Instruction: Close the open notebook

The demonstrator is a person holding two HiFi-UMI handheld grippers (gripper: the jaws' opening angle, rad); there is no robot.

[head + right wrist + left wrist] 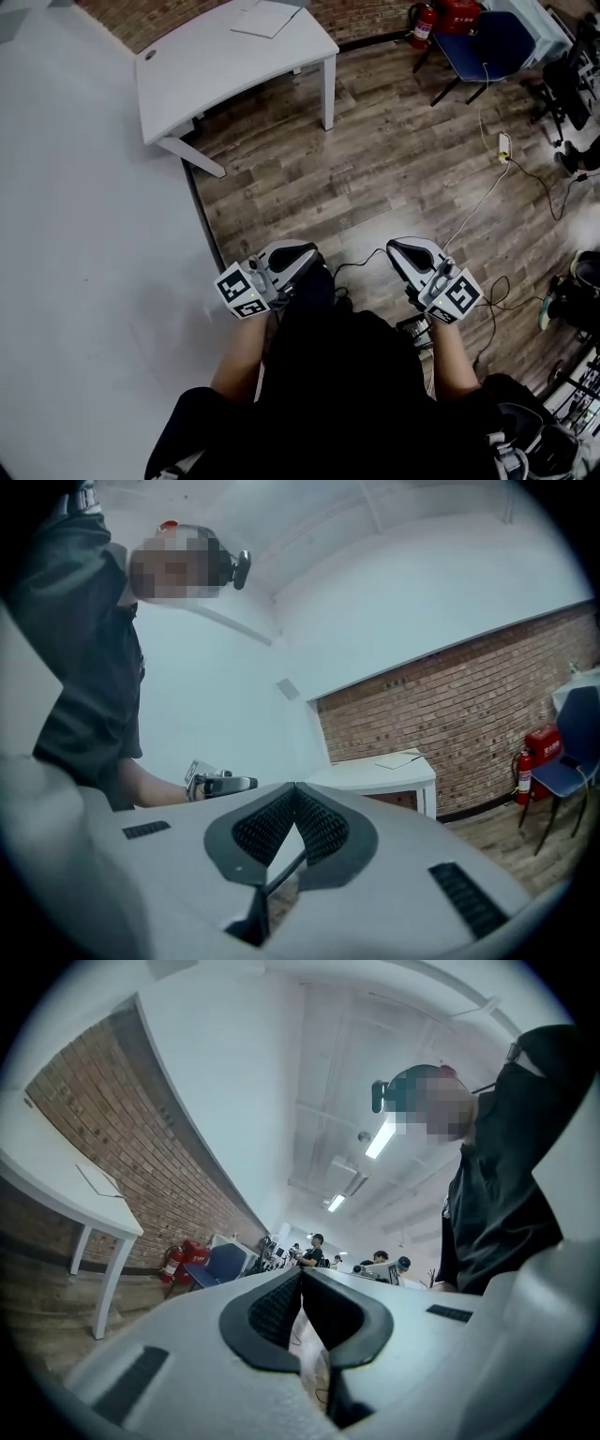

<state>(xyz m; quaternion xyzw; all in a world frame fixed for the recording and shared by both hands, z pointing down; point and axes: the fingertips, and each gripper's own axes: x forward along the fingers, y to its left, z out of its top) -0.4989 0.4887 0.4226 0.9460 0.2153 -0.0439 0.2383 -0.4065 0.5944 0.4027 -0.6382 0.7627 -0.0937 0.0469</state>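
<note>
Head view: the left tool and right tool sit low in the frame, close against the person's body and over the wood floor. The notebook lies flat at the very top of the frame, on the far end of the white surface at upper left. It is well apart from both tools. The frame edge cuts it off, so I cannot tell from here how its pages lie.

Left gripper view: this tool's jaws are pressed together at the tips with nothing between them. The surface stands at the left edge on thin legs, and the notebook is only a faint flat outline on top of it. This view alone shows people working at the far end of the room.

Right gripper view: its jaws are likewise together and empty. The notebook shows right of centre as a thin pale slab on the surface, in front of a brick wall. Only here is the left tool seen from the side, held out in the person's hand.

The notebook looks light and thin, with floppy leaves, and likely to skate on that smooth top. I would slip a tip under the free edge of one cover and fold it over the spine, with the other tool steadying the other half.
</note>
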